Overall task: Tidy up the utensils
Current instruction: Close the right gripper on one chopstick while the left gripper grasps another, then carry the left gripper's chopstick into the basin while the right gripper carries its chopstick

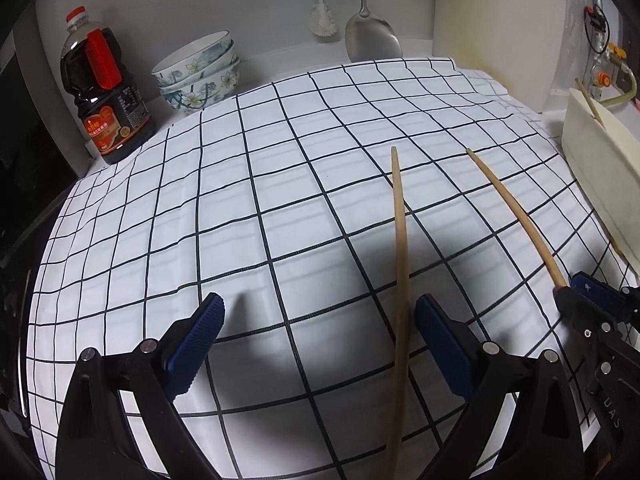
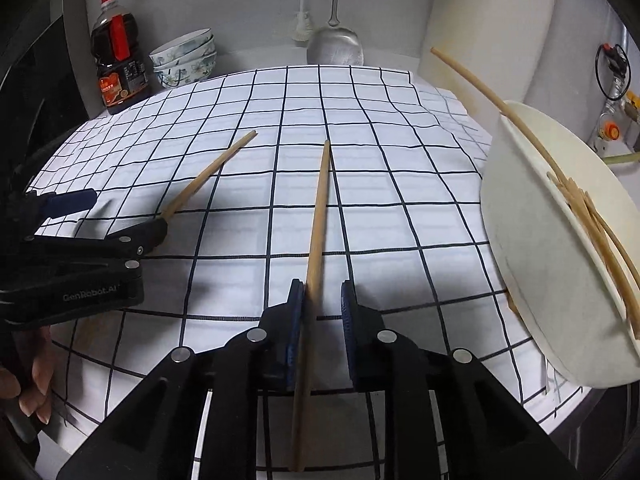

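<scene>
L wrist: close, tilted down over checked cloth (image 1: 280, 200) | R wrist: same | shared: cloth, back wall

Two matt wooden chopsticks (image 2: 318, 216) lie over a checked cloth (image 2: 280, 120), creased. Upper centre hangs a shiny metal spatula (image 1: 370, 42); the fingers (image 1: 200, 336) carry ribbed blue pads.

The middle of the checked cloth (image 2: 280, 184) on the tabletop lies bare, giving open passage. Far left, a dark bottle (image 2: 118, 66) and stacked bowls (image 2: 186, 60) block the corner. A hanging spatula (image 2: 334, 50) guards the far edge; the white holder (image 2: 532, 240) crowds the right.
</scene>
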